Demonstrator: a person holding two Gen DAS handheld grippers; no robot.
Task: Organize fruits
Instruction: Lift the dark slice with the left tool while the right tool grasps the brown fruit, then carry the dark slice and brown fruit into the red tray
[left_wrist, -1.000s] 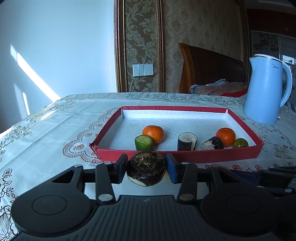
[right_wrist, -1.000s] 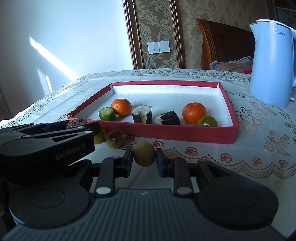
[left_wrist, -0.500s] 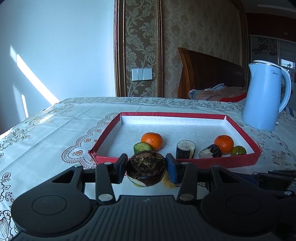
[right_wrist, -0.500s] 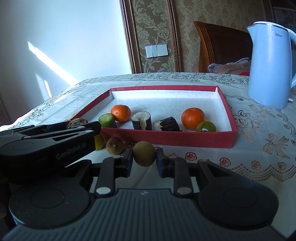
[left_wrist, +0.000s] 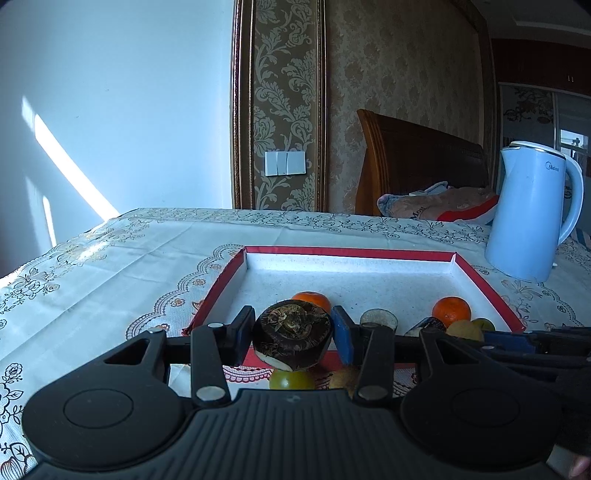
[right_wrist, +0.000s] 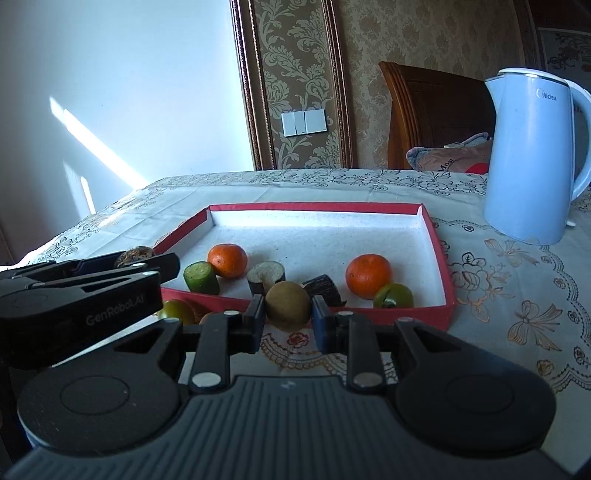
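My left gripper (left_wrist: 293, 336) is shut on a dark brown fruit (left_wrist: 293, 338), held above the near wall of the red tray (left_wrist: 349, 252). My right gripper (right_wrist: 288, 312) is shut on a small tan round fruit (right_wrist: 288, 304), just in front of the red tray (right_wrist: 441, 254). Inside the tray lie two oranges (right_wrist: 227, 260) (right_wrist: 368, 276), a green cucumber piece (right_wrist: 201, 277), two dark cut pieces (right_wrist: 266, 275) and a green fruit (right_wrist: 393, 295). A yellow-green fruit (right_wrist: 176, 311) rests on the cloth before the tray. The left gripper (right_wrist: 122, 267) shows at left in the right wrist view.
A light blue kettle (right_wrist: 532, 158) stands on the patterned tablecloth (right_wrist: 517, 295) right of the tray. A wooden chair (left_wrist: 417, 166) with a cushion is behind the table. A second small fruit (left_wrist: 345, 376) lies on the cloth under the left gripper.
Both grippers have risen and tilted slightly with their fruits; the tray sits lower in both views and the held fruits overlap its near wall.
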